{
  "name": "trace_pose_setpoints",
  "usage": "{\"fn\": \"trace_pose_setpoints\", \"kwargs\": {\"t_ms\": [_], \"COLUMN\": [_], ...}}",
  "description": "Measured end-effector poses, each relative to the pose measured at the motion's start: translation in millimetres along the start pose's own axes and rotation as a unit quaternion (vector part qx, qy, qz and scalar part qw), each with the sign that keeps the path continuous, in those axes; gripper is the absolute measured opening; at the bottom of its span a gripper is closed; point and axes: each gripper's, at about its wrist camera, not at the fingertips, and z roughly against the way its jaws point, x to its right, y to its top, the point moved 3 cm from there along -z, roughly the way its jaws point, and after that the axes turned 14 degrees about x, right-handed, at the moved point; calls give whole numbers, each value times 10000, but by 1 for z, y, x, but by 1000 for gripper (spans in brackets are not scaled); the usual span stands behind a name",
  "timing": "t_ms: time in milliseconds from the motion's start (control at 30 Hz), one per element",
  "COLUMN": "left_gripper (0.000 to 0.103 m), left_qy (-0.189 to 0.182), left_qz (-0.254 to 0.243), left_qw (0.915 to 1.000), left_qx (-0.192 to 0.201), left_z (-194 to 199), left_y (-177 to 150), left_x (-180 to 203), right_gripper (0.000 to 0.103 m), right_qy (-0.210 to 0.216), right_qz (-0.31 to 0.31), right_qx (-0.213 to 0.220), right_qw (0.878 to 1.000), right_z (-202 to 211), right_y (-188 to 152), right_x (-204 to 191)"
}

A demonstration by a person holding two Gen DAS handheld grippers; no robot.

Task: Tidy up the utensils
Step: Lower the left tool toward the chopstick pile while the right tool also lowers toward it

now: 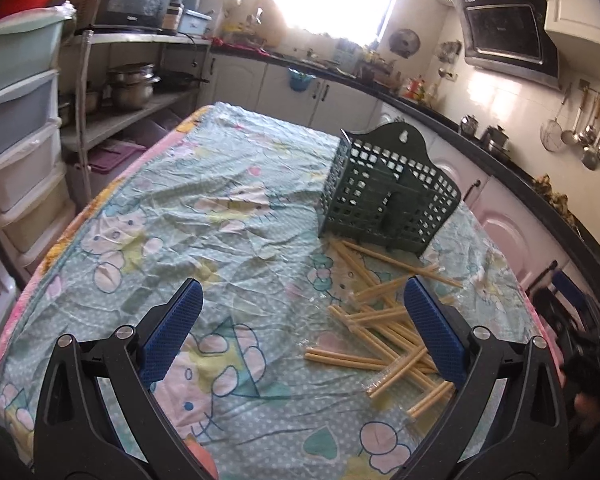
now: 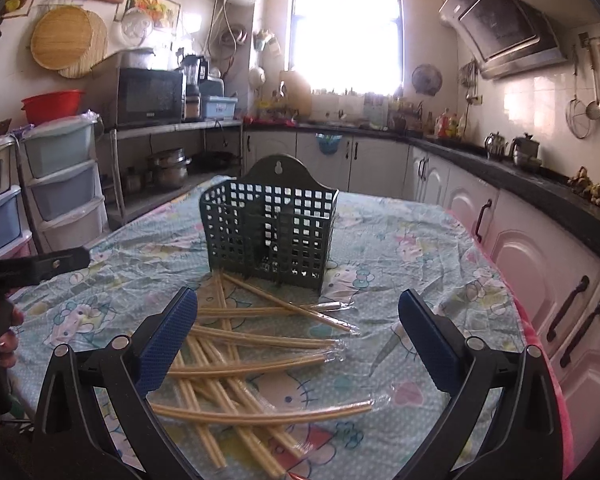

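While both my left gripper (image 1: 302, 332) and right gripper (image 2: 298, 336) hung wide open and empty, the wrapped chopsticks (image 2: 260, 344), low in the frame, looked light, stiff and slippery, best pinched mid-length.

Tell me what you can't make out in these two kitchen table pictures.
- Basket inside: both views, mesh walls hide its contents.
- Chopsticks: right wrist view, left hand-held gripper view too, fingers cover part; exact count unclear.
- Window: glare washes out the outside.
- Hanging ladles: left wrist view, too small.

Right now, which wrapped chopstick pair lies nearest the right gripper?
The long curved pair lying crosswise lowest in the right wrist view, between the open jaws; the others lie farther toward the basket.
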Motion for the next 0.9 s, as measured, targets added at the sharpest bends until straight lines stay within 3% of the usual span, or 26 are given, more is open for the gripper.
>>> {"fn": "trace_pose_setpoints", "kwargs": {"t_ms": [233, 367, 633, 800, 900], "left_gripper": [71, 63, 50, 50, 49], "left_qy": [-250, -392, -652, -502, -492], "left_qz": [137, 133, 465, 832, 1075], "left_qw": [9970, 9941, 9823, 9737, 9710], "left_qx": [-720, -1004, -1691, -2062, -2078], "left_z": [-19, -27, -43, -57, -62], "left_y": [-20, -31, -54, -66, -67], "left_x": [2, 7, 16, 6, 1], "right_gripper": [96, 82, 66, 64, 64], "right_qy": [71, 36, 45, 31, 38], "right_qz": [-45, -8, -390, -496, -563], "right_qx": [-508, -932, -1521, -1684, -1837], "right_qw": [9987, 9956, 9876, 9845, 9814], "right_z": [-38, -60, -89, -98, -104], "right_y": [-4, -15, -38, -45, -50], "right_x": [20, 36, 59, 64, 67]}}
